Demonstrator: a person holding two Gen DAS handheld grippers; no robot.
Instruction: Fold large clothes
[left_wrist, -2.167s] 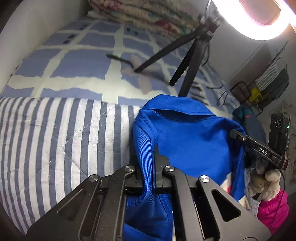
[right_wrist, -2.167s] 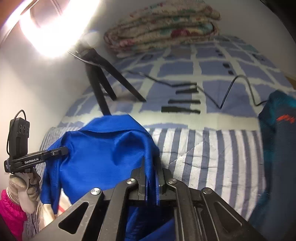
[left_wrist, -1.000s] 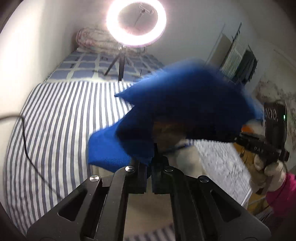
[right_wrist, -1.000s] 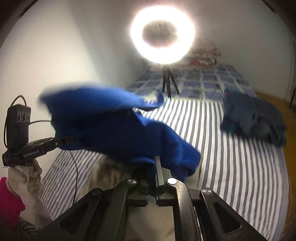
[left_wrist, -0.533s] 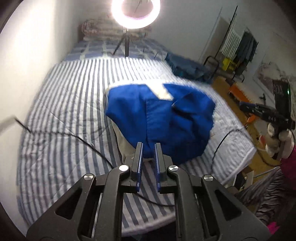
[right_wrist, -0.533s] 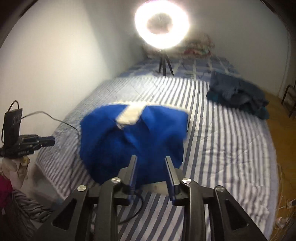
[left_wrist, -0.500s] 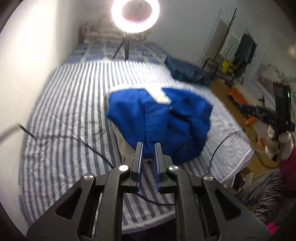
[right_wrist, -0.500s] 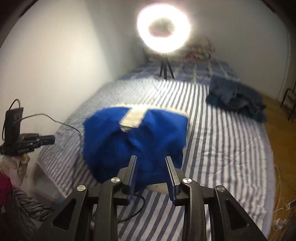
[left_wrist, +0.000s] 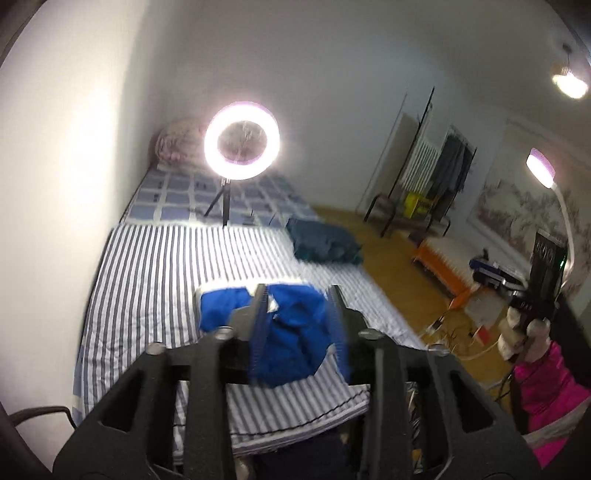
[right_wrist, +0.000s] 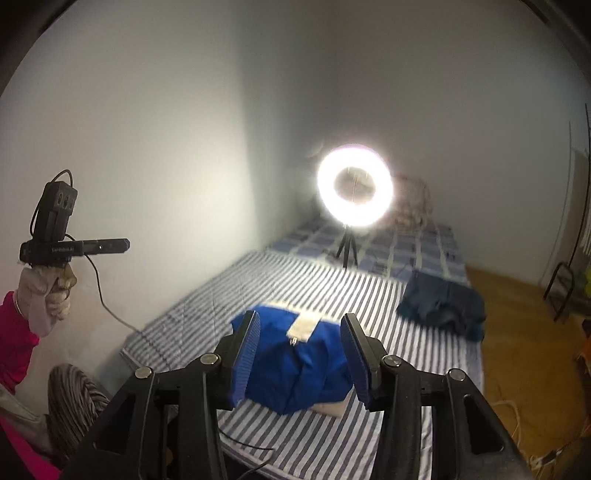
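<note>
**Blue garment down on the bed, both tongs empty**

My left gripper (left_wrist: 299, 317) and my right gripper (right_wrist: 299, 354) are both up above the near end of the striped bed (right_wrist: 388, 295), jaws opening, with nothing between them. The blue garment (right_wrist: 295, 365) lies bunched in a rough bundle near the bed's near edge, a pale lining patch showing on top. A dark folded pile (right_wrist: 441, 308) sits by the bed's right edge, and the ring light (right_wrist: 354, 184) stands at the far end.
</note>
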